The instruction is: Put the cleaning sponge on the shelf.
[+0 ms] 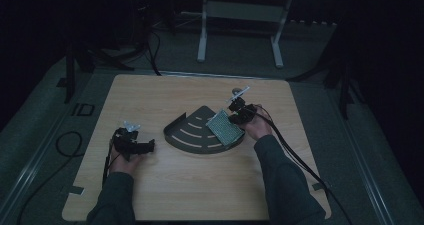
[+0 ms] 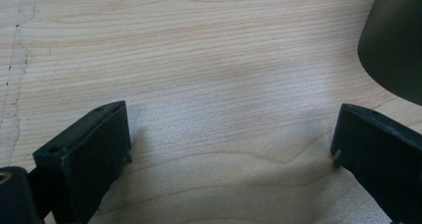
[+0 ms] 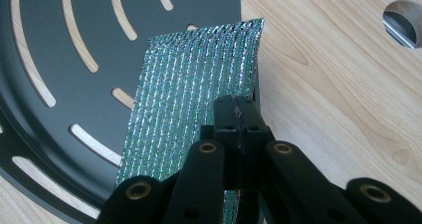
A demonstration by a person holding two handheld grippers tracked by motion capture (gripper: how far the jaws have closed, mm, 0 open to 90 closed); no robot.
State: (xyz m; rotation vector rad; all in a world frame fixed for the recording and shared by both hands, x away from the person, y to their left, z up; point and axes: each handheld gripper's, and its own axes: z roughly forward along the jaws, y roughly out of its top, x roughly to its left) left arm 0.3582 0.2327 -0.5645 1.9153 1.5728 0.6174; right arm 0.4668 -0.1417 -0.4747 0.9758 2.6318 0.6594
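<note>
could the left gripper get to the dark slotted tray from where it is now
Probably yes. The left gripper sits open on the table, jaws facing the dark slotted tray, with bare wood between them. The right gripper holds the green glittery sheet over the tray's far side.

- pretty dark room, dim light overall
- light wood counter (image 1: 165, 195) sitting on grey carpet floor (image 1: 45, 135)
- white metal frame stand (image 1: 240, 15) at the back
- black cables (image 1: 65, 145) on the floor
</note>
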